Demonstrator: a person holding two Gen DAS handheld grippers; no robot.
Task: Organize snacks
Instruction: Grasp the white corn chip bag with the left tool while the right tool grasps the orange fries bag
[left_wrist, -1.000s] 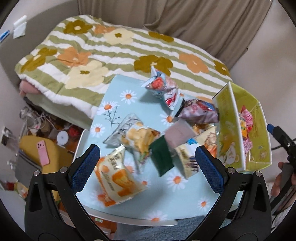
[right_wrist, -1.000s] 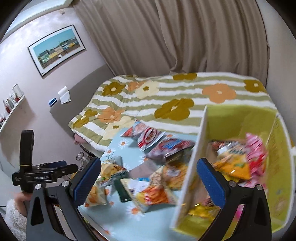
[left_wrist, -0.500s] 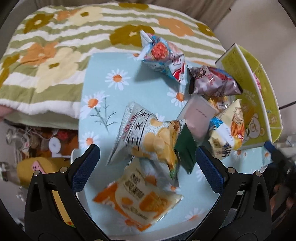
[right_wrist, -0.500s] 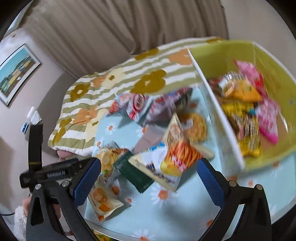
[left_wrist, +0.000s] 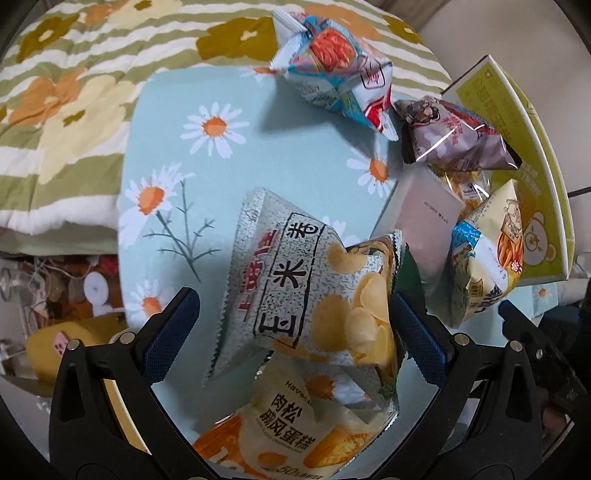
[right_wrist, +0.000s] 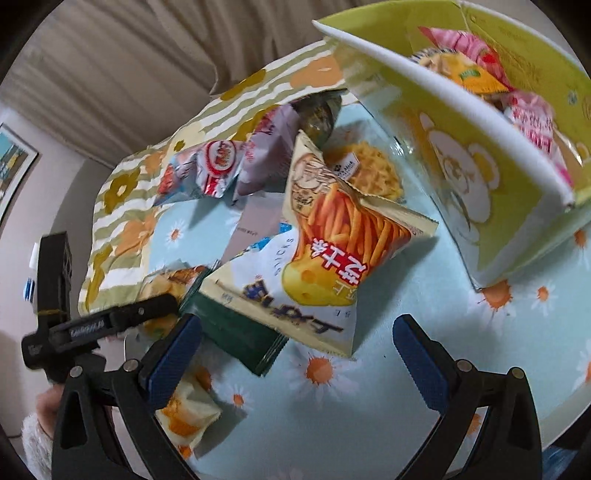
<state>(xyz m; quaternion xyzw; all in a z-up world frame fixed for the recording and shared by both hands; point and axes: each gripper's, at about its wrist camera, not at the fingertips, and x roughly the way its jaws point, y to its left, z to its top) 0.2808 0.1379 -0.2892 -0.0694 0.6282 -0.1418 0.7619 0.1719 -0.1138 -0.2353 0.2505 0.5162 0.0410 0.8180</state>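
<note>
I read "玉米卷" on the grey chip bag (left_wrist: 310, 291), "肉松戚风蛋糕" and "50%" on the orange cake bag (left_wrist: 291, 432), and "芝士条" on the cheese-stick bag (right_wrist: 332, 258).

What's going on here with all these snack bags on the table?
A person with two handheld grippers is sorting snacks into the yellow box, which already holds a few packets. The left gripper is open around the grey chip bag; the right gripper, also open, hovers near the cheese stick bag.
</note>
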